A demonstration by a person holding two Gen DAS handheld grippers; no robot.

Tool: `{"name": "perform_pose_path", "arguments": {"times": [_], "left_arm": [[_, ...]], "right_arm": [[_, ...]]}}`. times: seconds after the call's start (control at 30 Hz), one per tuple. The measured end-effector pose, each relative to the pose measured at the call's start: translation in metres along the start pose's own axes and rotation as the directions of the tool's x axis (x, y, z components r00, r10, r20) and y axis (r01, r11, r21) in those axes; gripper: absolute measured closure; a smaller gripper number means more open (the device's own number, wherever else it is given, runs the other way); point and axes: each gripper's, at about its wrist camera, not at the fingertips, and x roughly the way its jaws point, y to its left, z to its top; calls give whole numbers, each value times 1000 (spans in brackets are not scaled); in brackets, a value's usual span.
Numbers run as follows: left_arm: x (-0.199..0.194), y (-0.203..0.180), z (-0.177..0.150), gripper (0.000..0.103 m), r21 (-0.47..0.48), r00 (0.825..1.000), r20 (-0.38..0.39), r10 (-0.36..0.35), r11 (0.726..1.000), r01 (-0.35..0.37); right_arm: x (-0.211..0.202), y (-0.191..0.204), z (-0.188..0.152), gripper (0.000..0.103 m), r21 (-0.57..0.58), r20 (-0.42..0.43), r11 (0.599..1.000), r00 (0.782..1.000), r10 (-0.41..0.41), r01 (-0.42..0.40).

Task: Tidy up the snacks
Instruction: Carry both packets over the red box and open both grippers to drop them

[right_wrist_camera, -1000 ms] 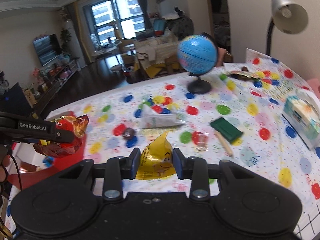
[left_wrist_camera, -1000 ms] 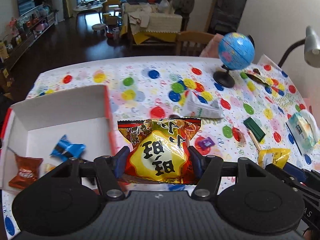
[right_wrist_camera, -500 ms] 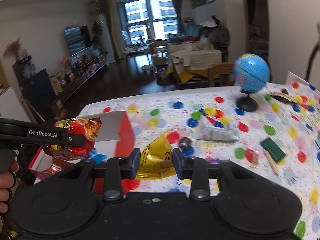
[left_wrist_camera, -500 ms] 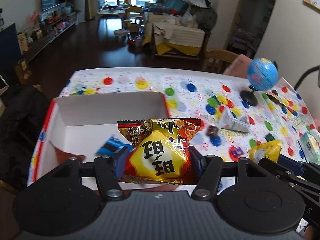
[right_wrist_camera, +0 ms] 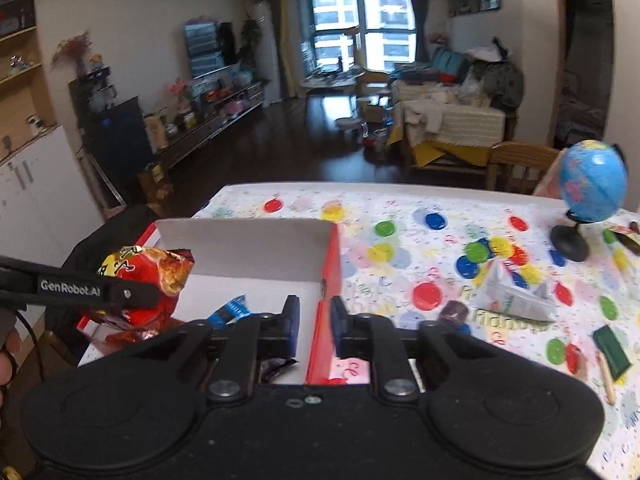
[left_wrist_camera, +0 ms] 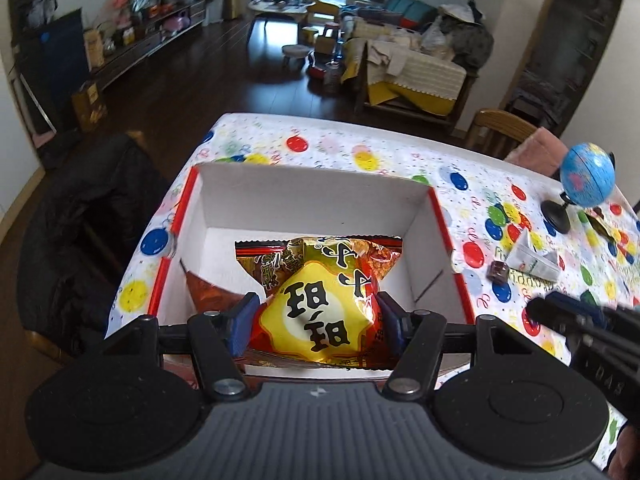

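My left gripper (left_wrist_camera: 316, 320) is shut on a red and yellow snack bag (left_wrist_camera: 320, 300) and holds it above the open white box with red edges (left_wrist_camera: 312, 196). The same bag (right_wrist_camera: 148, 280) shows at the left in the right wrist view. My right gripper (right_wrist_camera: 314, 320) is open and empty, with the box's red right wall (right_wrist_camera: 326, 288) between its fingers. The yellow packet it held is out of sight. A blue wrapper (right_wrist_camera: 230, 310) and a brown packet (left_wrist_camera: 208, 292) lie inside the box.
On the spotted tablecloth right of the box are a small brown candy (right_wrist_camera: 452, 312), a white folded pack (right_wrist_camera: 516, 300), a globe (right_wrist_camera: 592, 192), a green block (right_wrist_camera: 610, 350) and a pencil (right_wrist_camera: 606, 376). A dark chair (left_wrist_camera: 80, 240) stands left of the table.
Both grippers have moved left over the box. The right gripper has opened and the yellow packet has gone from between its fingers. The left gripper still holds its bag.
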Motion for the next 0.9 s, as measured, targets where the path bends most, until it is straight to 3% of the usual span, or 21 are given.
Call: {"name": "perform_pose_path", "arguments": {"times": [0.1,0.23,0.4,0.47,0.73,0.9], "left_arm": [[4,2,-5,41,-4,1000,3,10,1000,-10],[11,-5,-14,41,3,1000,-1,13,1000,-13],[19,-19,-29,41,59,999,10,36,998,-37],[18,-24,-33,41,92,998,30,48,994,-51],[17,-34,-39,41,148,996,52,70,986,-77],[17,-34,-40,41,148,996,52,69,986,-77]], "right_arm": [[3,4,-17,81,-21,-66,1000,998,13,-14],[11,-3,-40,75,40,-132,999,991,36,-31],[24,-11,-72,47,73,-214,997,976,42,-27],[30,-11,-84,41,72,-242,997,969,39,-22],[55,0,-118,45,17,-325,1000,946,5,1],[64,3,-124,59,-21,-337,1000,941,-26,20]]}}
